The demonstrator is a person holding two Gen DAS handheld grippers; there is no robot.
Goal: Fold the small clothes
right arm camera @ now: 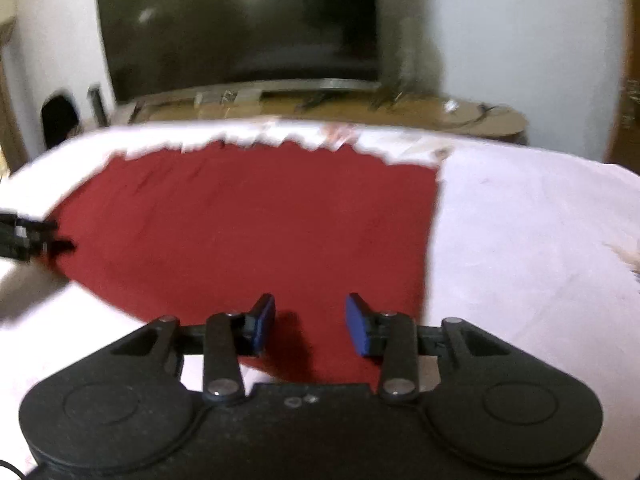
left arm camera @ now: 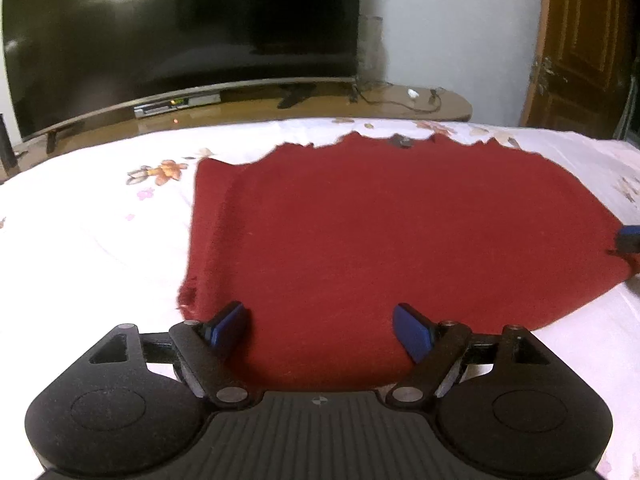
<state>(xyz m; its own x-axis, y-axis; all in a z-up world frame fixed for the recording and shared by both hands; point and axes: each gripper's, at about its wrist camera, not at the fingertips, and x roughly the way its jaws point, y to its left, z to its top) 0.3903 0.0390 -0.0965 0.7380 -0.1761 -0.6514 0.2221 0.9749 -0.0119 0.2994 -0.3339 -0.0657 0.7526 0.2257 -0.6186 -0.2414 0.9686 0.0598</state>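
Note:
A dark red garment (left arm camera: 380,232) lies spread flat on a white floral bedsheet (left arm camera: 92,232). My left gripper (left arm camera: 322,328) is open, its blue pads over the garment's near left edge, empty. In the right wrist view the same garment (right arm camera: 248,224) fills the middle, and my right gripper (right arm camera: 310,322) is open over its near right edge, empty. The right gripper's tip shows at the far right of the left wrist view (left arm camera: 630,240); the left gripper shows at the left edge of the right wrist view (right arm camera: 24,236). The right wrist view is blurred.
Beyond the bed's far edge stands a large dark curved TV (left arm camera: 180,40) on a low wooden stand (left arm camera: 400,104) with cables. A wooden door (left arm camera: 580,48) is at the far right. White sheet (right arm camera: 532,240) extends to the right of the garment.

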